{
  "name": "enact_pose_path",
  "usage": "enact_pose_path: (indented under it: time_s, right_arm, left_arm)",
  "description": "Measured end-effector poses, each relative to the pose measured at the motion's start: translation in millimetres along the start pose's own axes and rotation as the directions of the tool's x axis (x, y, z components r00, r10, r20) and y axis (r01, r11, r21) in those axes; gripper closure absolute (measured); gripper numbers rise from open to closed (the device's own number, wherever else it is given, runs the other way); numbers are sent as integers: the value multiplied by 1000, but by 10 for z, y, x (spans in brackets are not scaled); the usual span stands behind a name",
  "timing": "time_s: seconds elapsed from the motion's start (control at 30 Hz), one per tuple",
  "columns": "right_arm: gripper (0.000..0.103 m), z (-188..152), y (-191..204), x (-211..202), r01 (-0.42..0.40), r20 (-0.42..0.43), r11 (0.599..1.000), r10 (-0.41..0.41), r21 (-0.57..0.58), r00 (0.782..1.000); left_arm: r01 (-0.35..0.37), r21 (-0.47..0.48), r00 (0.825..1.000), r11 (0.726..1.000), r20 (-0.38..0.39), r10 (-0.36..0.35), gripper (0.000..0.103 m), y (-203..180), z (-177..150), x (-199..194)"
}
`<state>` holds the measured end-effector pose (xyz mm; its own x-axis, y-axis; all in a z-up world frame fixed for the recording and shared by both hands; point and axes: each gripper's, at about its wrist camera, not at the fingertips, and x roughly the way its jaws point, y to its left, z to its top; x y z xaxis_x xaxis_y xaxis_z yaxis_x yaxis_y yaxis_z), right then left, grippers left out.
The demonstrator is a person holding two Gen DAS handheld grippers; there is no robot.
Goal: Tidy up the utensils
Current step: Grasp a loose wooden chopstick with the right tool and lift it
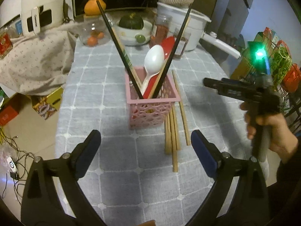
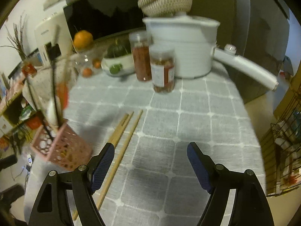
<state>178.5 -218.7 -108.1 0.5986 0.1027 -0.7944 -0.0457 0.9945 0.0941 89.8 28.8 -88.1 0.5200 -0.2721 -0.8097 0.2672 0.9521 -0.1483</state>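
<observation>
White pot (image 2: 188,50) w/ 2 spice jars (image 2: 162,67), orange (image 1: 94,6), squash (image 1: 131,21).

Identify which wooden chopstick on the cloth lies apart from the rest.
The single chopstick farthest from the pink basket; a gap of cloth separates it from the others, which lie bunched together against the basket.
</observation>
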Motion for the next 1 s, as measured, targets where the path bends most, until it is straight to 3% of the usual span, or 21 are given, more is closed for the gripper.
enact_pose_path:
  time_s: [0.17, 0.43, 0.5, 0.63, 0.77, 0.87, 1.0]
  right_arm:
    - [22, 14, 20, 433, -12, -87, 999, 16, 48, 996]
    - [26, 57, 188, 850, 21, -134, 1000, -23, -15, 991]
    - [38, 51, 215, 910, 26, -155, 999, -29, -22, 987]
    - [50, 64, 285, 974, 73, -172, 995, -83, -63, 982]
    - [90, 82, 265, 951, 42, -211, 996, -58, -82, 976]
    - [96, 56, 214, 910, 22, -253, 997, -41, -79, 967]
    - [96, -11, 116, 745, 37, -251, 997, -52, -68, 967]
  left_arm:
    - [-23, -23, 1000, 999, -18, 23, 7, 56, 27, 9]
    - [-65, 2, 998, 998, 0, 65, 7, 86, 39, -21]
    - [-69, 11, 998, 998, 2, 69, 7, 77, 39, -20]
    - [-70, 40, 998, 997, 4, 70, 7, 31, 27, -27]
    - [-65, 61, 998, 996, 2, 65, 7, -11, 22, -28]
    - [-56, 62, 998, 996, -10, 57, 7, -15, 25, -20]
    - [-66, 79, 998, 995, 3, 66, 7, -43, 20, -29]
